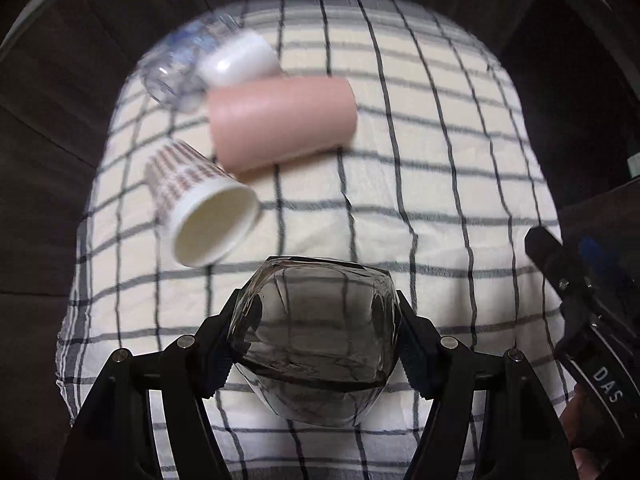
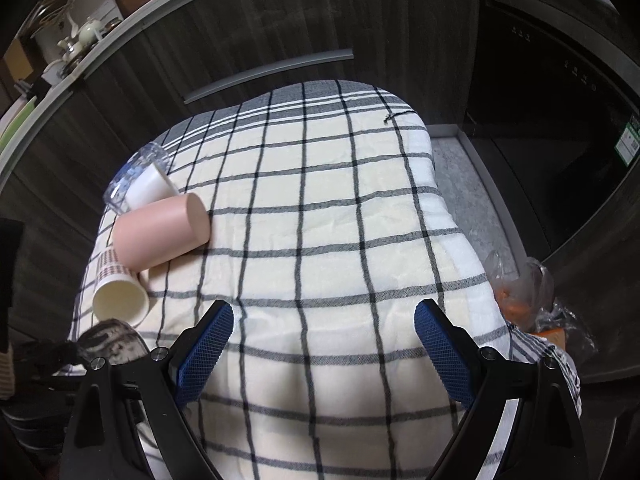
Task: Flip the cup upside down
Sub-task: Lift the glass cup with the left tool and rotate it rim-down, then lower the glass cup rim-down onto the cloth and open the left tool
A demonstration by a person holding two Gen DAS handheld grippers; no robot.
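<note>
My left gripper (image 1: 316,340) is shut on a dark smoked-glass cup (image 1: 316,344), held tilted just above the checked cloth (image 1: 440,160). The same cup shows at the left edge of the right wrist view (image 2: 110,340). A pink cup (image 1: 282,122) lies on its side further back, also seen in the right wrist view (image 2: 160,234). A patterned paper cup (image 1: 200,204) lies on its side with its mouth towards me. A white cup (image 1: 238,60) and a clear plastic cup (image 1: 176,68) lie behind. My right gripper (image 2: 324,344) is open and empty over the cloth.
The cloth-covered table (image 2: 340,208) ends at dark cabinet fronts (image 2: 260,28) behind. A dark appliance (image 2: 552,120) stands at the right. A plastic bag with something orange (image 2: 532,300) sits off the table's right edge. The right gripper body (image 1: 588,320) shows at the right of the left wrist view.
</note>
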